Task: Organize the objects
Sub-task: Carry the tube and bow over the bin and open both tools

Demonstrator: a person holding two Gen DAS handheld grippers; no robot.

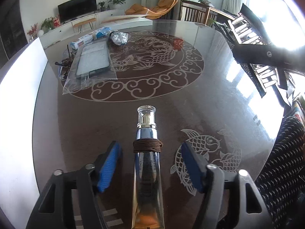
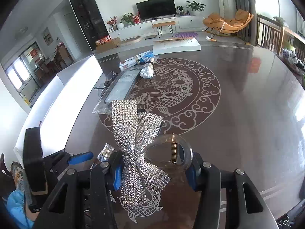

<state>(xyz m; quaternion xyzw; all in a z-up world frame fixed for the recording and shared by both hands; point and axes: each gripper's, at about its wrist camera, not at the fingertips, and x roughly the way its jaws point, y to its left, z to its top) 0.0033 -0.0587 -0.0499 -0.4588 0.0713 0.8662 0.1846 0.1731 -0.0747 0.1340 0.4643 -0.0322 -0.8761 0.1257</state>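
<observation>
Between the blue pads of the left gripper (image 1: 150, 167), a silver cosmetic tube (image 1: 147, 171) with a clear cap, lying on the dark glass table (image 1: 219, 99), cap pointing away. Brown cord (image 1: 147, 146) wound around its neck. Jaws wide, pads well apart from the tube on both sides, not touching it.

Within the right gripper (image 2: 154, 169), a rhinestone bow hair clip (image 2: 138, 143), clamped at its clear plastic clasp with the gold spring (image 2: 173, 150); jaws narrow, closed on the clip, bow raised above the tabletop.

Across the table's far left side, a phone case in clear packaging (image 1: 91, 64), a blue-and-white box (image 1: 89, 38) behind it, a bag of cotton swabs (image 1: 119, 37) just beside the box, eyeglasses (image 1: 63, 64) partly under the packaging. Along the left edge, a white box (image 2: 63, 99).
</observation>
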